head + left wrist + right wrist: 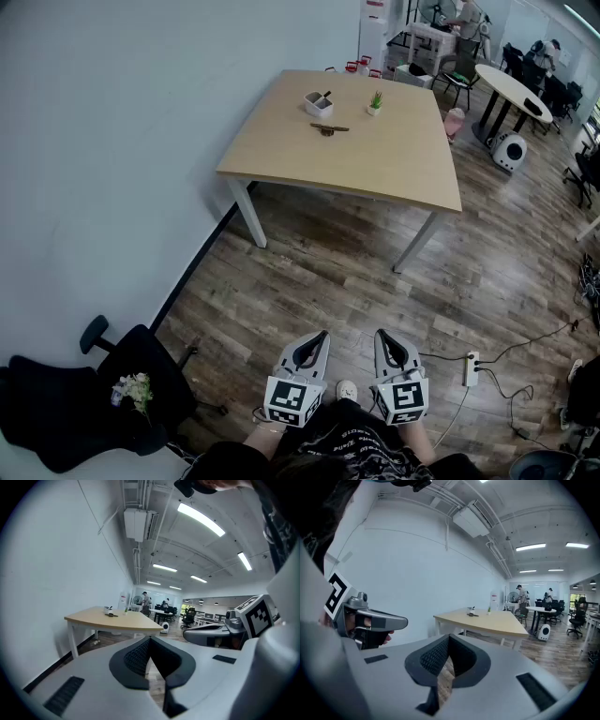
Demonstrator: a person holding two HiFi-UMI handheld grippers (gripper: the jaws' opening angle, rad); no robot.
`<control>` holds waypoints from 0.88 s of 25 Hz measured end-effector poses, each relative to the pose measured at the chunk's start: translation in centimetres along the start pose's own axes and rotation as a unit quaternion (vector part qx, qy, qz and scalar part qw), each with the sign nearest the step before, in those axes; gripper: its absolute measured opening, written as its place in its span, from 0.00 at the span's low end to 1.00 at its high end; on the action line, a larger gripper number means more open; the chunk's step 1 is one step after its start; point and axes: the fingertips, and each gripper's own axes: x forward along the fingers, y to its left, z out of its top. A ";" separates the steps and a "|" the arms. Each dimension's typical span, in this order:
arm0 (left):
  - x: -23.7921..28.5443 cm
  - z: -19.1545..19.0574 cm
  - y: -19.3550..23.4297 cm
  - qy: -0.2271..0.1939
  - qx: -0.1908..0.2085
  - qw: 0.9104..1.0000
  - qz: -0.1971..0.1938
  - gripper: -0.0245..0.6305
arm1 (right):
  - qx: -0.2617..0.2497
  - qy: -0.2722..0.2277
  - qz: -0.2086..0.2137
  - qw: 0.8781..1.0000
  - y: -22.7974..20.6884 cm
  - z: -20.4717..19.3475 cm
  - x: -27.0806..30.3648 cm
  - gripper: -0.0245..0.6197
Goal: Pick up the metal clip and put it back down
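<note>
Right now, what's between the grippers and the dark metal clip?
Only brown plank floor, then bare light wooden tabletop up to the clip; the head view shows it.

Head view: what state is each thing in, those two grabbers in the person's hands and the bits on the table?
left gripper: shut, empty, well short of the table
right gripper: shut, empty, beside the left one
metal clip: lying on the table, untouched
white holder: upright, behind the clip
potted plant: upright
</note>
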 end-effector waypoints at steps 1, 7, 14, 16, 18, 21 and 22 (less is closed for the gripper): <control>0.2 0.1 -0.3 -0.001 0.002 1.000 -0.001 0.05 | 0.000 -0.002 -0.004 1.000 -0.4 0.3 -0.1 0.06; 0.4 0.1 -1.7 -0.004 0.013 1.000 -0.005 0.05 | 0.009 -0.008 -0.015 1.000 -2.4 -0.5 -1.3 0.06; 0.1 -0.4 -2.0 0.001 0.022 1.000 0.002 0.05 | 0.015 -0.020 -0.021 0.999 -3.0 -0.5 -2.0 0.06; 0.0 -0.5 -1.9 0.000 0.016 1.000 0.004 0.05 | 0.029 -0.023 -0.020 0.999 -2.9 -0.4 -2.1 0.06; -0.1 -0.6 -1.9 0.000 0.006 1.000 -0.002 0.06 | 0.040 -0.020 -0.014 0.999 -3.0 -0.7 -2.1 0.06; -0.5 -0.5 -1.9 -0.006 0.001 1.000 -0.015 0.29 | 0.048 -0.019 0.002 0.999 -2.6 -0.9 -2.0 0.37; -0.6 -0.5 -1.6 -0.009 0.000 1.000 -0.015 0.33 | 0.047 -0.019 0.006 0.999 -2.4 -0.9 -2.0 0.42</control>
